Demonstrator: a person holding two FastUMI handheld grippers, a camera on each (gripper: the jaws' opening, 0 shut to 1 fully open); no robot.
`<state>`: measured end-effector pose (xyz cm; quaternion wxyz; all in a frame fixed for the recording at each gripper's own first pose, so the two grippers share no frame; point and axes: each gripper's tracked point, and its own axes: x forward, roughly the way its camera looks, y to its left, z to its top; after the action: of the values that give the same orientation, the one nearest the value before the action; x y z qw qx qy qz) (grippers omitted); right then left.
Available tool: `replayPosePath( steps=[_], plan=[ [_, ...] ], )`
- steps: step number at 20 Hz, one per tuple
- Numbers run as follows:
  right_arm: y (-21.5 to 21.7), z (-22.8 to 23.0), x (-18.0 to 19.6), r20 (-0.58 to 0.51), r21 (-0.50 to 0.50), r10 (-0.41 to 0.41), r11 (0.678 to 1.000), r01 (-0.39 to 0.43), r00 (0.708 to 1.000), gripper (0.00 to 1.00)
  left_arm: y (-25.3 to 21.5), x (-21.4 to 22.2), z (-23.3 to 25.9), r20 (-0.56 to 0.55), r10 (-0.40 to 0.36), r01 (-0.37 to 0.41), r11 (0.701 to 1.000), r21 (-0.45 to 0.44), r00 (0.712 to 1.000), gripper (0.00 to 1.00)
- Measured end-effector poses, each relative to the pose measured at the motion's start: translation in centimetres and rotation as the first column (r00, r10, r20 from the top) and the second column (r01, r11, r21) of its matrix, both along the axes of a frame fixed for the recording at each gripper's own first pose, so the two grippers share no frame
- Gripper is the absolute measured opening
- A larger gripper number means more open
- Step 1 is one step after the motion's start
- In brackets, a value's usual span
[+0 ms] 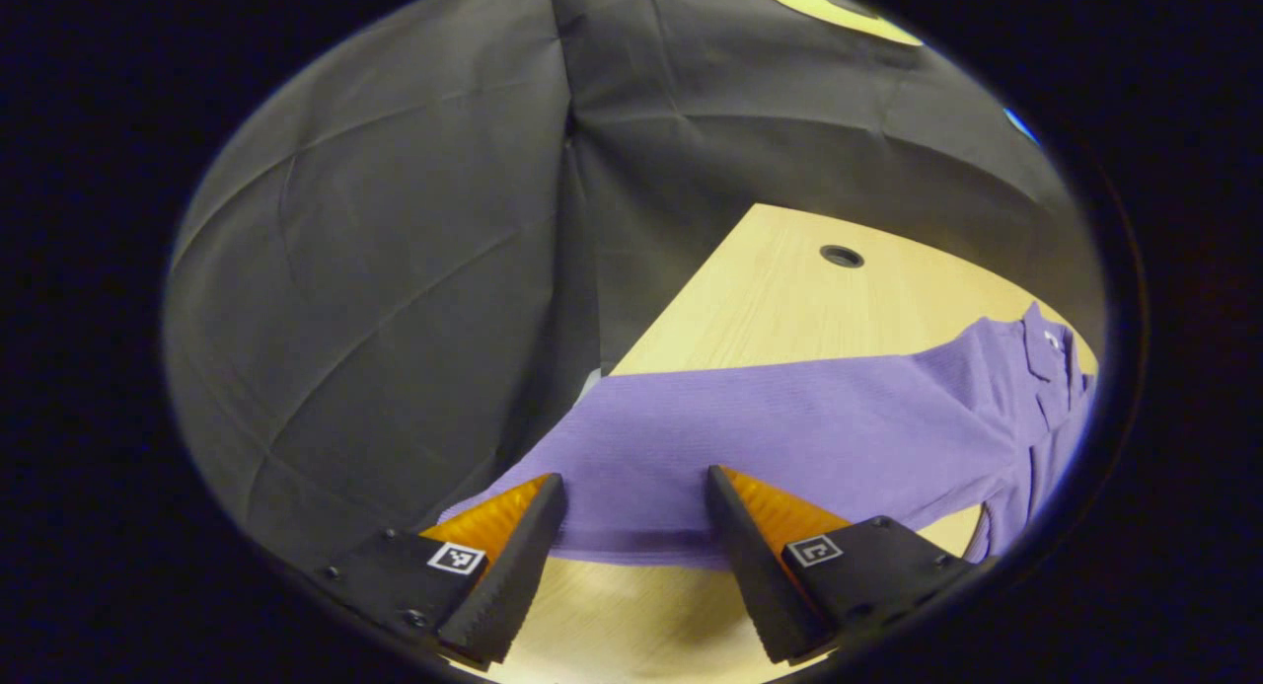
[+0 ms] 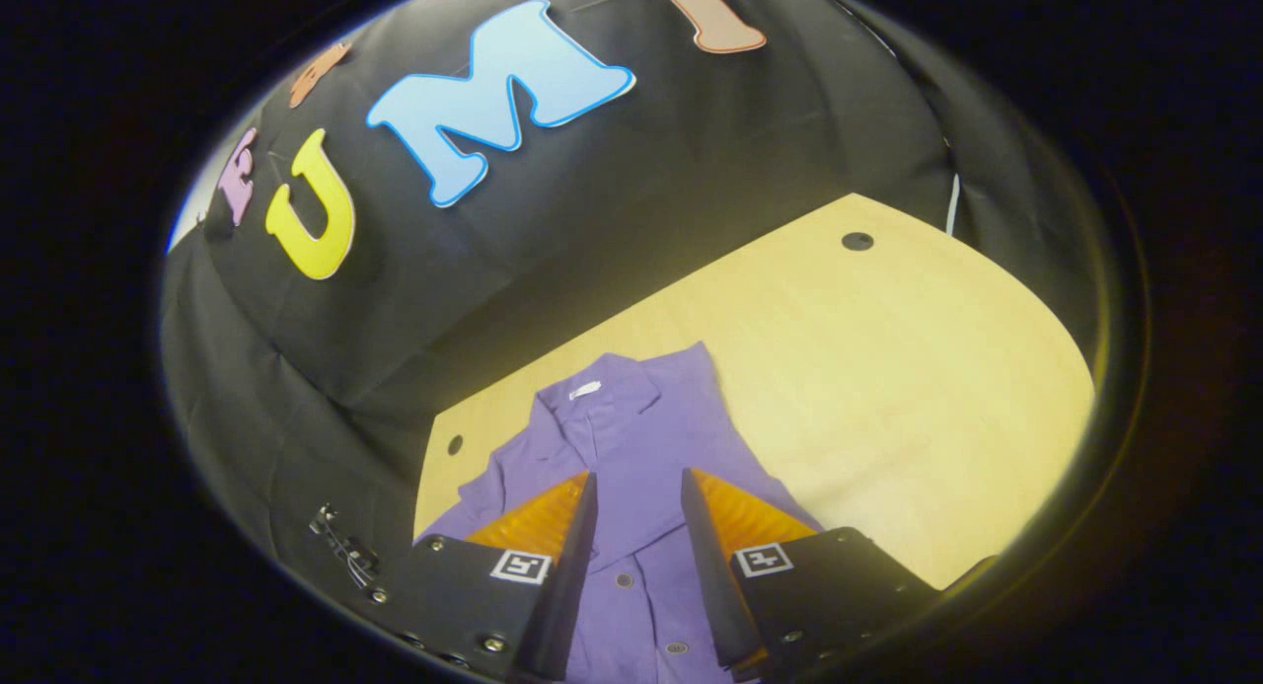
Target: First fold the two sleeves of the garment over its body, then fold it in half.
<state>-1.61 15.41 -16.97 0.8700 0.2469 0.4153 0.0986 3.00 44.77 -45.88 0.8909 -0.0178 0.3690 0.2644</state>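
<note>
Left gripper (image 1: 631, 501) released, fingers apart above a purple sleeve (image 1: 750, 432) stretched across the table (image 1: 789, 299); right gripper (image 2: 636, 506) released, poised over the shirt (image 2: 631, 437) front with its button placket; collar lies farther off; cable hole (image 2: 856, 241) beyond.

Wooden table (image 2: 888, 368) with round holes (image 1: 841, 257).
</note>
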Motion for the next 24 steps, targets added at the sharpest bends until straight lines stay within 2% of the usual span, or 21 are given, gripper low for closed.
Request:
replayPosePath(
  steps=[2, 4, 5, 7, 9, 10, 13, 15, 18, 21, 24],
  plan=[
    [0.2, -0.1, -0.2, -0.003, 0.001, 0.004, 1.0, -0.004, 1.0, 0.53, -1.0, 0.6, -0.1, 0.013, -0.016, 0.017, 0.999, -0.042, 1.0, 0.89],
    [0.4, -0.1, -0.3, -0.005, 0.007, 0.007, 1.0, -0.007, 1.0, 0.53, -1.7, 1.0, -0.5, 0.021, -0.004, 0.005, 0.999, -0.049, 1.0, 0.51],
    [0.4, 0.0, -0.5, -0.006, 0.008, 0.008, 1.0, -0.008, 1.0, 0.54, -1.5, 1.0, -0.7, -0.001, -0.002, 0.002, 0.999, -0.034, 1.0, 0.55],
    [0.3, -0.1, -0.8, -0.011, 0.01, 0.009, 1.0, -0.009, 1.0, 0.54, -2.3, 2.1, -0.3, 0.017, -0.007, 0.008, 0.999, -0.049, 1.0, 0.53],
    [0.0, 0.0, -0.9, -0.007, 0.01, 0.007, 1.0, -0.007, 1.0, 0.54, -2.7, 2.3, -0.3, 0.044, 0.032, -0.03, 0.998, -0.052, 0.999, 0.22],
    [-0.3, 0.1, -0.9, -0.005, 0.009, 0.005, 1.0, -0.005, 1.0, 0.53, -2.7, 2.4, -0.3, 0.037, 0.029, -0.027, 0.999, -0.045, 0.999, 0.07],
    [-0.9, 0.2, -1.1, -0.008, 0.015, -0.003, 1.0, 0.004, 1.0, 0.54, -3.5, 2.6, -0.1, -0.006, -0.015, 0.015, 0.999, -0.042, 1.0, 0.06],
    [-1.2, 0.3, -1.2, -0.012, 0.023, -0.008, 1.0, 0.008, 1.0, 0.54, -3.7, 2.1, 0.1, -0.044, -0.014, 0.013, 1.0, -0.017, 0.999, 0.05],
    [-1.3, 0.5, -1.2, -0.007, 0.028, 0.0, 1.0, 0.0, 1.0, 0.53, -5.0, 3.3, 3.4, 0.025, -0.028, 0.028, 1.0, 0.005, 0.999, 0.06],
    [-1.5, 0.6, -1.6, 0.0, 0.035, 0.007, 0.999, -0.007, 1.0, 0.53, -7.7, 4.8, 7.6, 0.082, -0.111, 0.109, 0.994, 0.029, 0.99, 0.05],
    [-2.2, 0.8, -1.9, 0.005, 0.051, -0.001, 0.999, 0.001, 1.0, 0.54, -12.2, 6.9, 11.4, 0.133, -0.202, 0.198, 0.979, 0.046, 0.97, 0.05]
  ],
)
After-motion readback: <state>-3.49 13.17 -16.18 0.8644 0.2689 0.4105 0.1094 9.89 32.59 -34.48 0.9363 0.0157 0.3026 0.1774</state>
